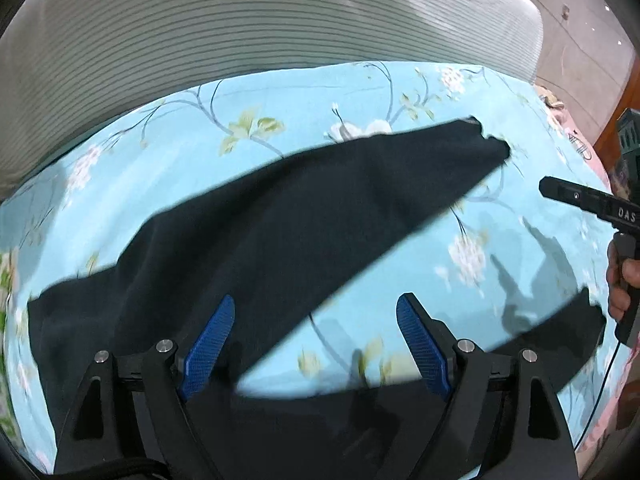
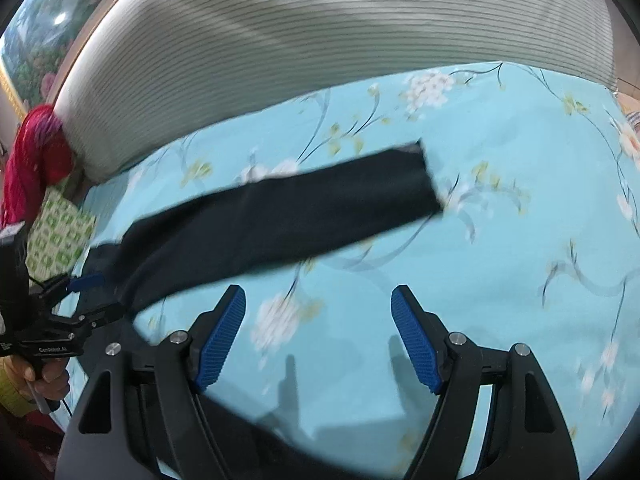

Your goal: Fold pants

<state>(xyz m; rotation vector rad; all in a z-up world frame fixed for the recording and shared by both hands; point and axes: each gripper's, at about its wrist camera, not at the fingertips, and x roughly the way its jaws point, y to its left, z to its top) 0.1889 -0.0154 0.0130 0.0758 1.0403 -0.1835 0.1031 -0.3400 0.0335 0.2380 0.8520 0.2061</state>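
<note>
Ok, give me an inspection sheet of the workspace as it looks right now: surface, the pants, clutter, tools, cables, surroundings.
Surface: light blue floral bedsheet, fairly smooth.
Job's things: dark pants spread out, unfolded, legs apart, one leg stretching toward the striped pillow.
Clutter: green patterned cloth and red fabric at the bed's edge.
Grippers: left tool open over the pants, nothing between its blue pads; right tool open above bare sheet, empty.
Cables: a thin black cable hangs from the right tool's handle.
Surroundings: floral picture beyond the pillow; pale floor beside the bed; images are blurred.
</note>
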